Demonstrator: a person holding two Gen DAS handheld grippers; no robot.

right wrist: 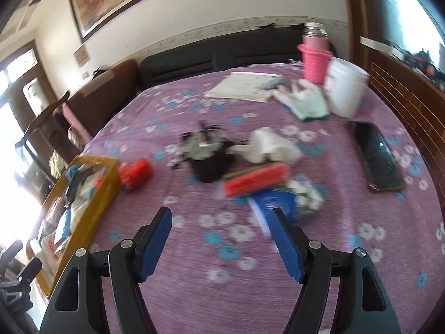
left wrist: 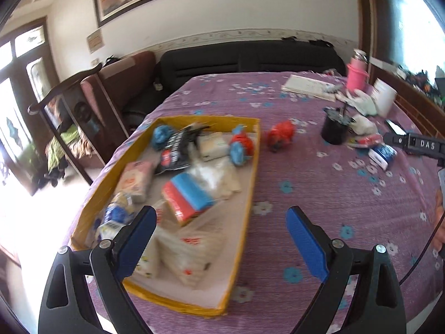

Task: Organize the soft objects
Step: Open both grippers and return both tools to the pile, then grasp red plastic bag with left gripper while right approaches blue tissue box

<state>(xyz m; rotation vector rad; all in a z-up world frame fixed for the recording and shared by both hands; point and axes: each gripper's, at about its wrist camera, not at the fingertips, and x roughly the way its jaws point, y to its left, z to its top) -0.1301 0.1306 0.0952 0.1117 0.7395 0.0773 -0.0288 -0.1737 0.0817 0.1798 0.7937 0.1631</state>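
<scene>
Grippers both released and empty: left gripper [left wrist: 221,246] over the near end of the yellow box [left wrist: 250,183] of soft packs at the bed's [left wrist: 319,194] left edge, right gripper [right wrist: 221,243] above bare bedspread just short of the blue pack [right wrist: 274,201] and red pack [right wrist: 256,179] mid-bed.

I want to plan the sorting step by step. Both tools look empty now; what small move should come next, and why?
Probably move the right tool forward to the red and blue packs just ahead and close on one. Its jaws stand open with nothing between them, the packs lie loose on the purple bedspread, and the yellow box already holds similar soft items.
</scene>
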